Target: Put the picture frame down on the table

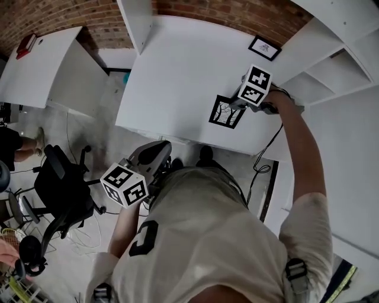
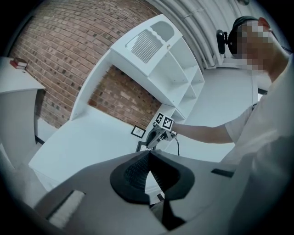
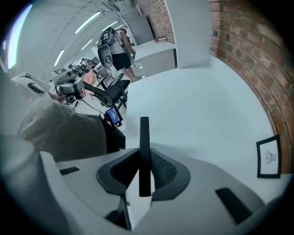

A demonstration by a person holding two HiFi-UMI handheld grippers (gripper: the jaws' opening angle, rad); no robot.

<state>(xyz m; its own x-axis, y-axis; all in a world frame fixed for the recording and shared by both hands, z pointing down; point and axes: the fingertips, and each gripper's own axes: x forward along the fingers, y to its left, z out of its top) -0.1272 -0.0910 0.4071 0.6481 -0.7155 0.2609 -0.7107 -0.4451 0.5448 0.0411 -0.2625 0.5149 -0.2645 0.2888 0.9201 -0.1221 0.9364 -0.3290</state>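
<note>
White table (image 1: pixel 177 77); right tongs (image 3: pixel 143 158) pinch picture frame (image 3: pixel 144 133) edge-on

Bright, even light — fisheye-warped, dark-vignetted edges.

The head view looks down from high above the person, onto the white table (image 1: pixel 177 77). The left gripper view sits low by the person's side. It looks up across the table to the right gripper (image 2: pixel 149 141), far off. The right gripper view is close over the table and looks along it into the room, past the picture frame (image 3: pixel 144 151) in its jaws. All three views see the table and the small frame (image 1: pixel 265 48) by the brick wall (image 1: pixel 237 12).
</note>
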